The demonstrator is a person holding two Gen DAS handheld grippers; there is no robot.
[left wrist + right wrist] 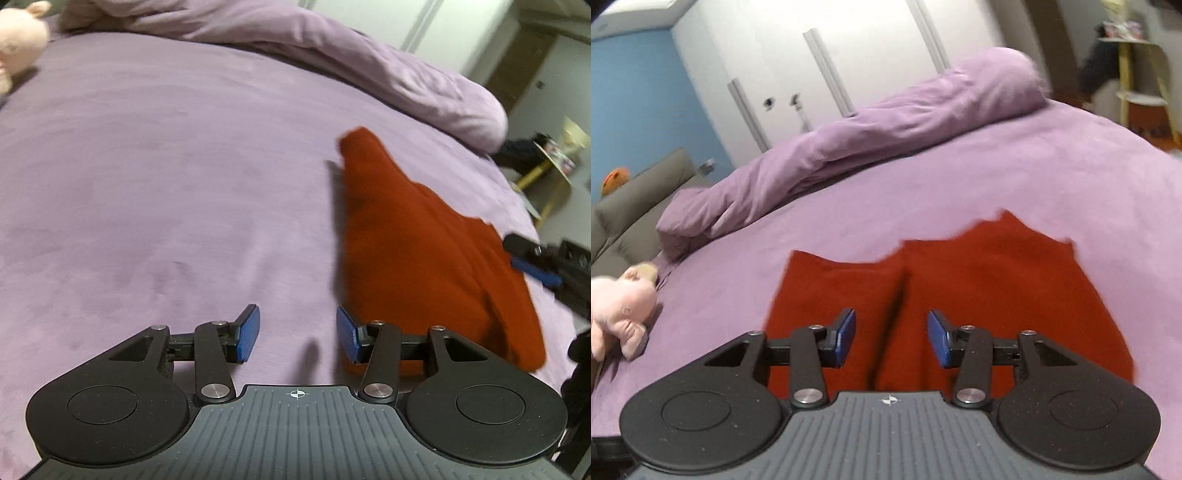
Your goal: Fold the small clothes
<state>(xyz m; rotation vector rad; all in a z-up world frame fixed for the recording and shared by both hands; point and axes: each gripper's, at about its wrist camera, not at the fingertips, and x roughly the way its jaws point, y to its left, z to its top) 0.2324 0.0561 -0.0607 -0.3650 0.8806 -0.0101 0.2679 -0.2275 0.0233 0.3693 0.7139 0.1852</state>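
One red garment (424,251) lies flat on the purple bedcover (166,184). In the left wrist view its long axis runs from a narrow end far off toward a broad near end. It sits just right of the left gripper (297,334), whose blue pads are spread with nothing between them. The right gripper (892,338), fingers also spread and holding nothing, hovers over the cloth's near edge, a dark fold line running between them.
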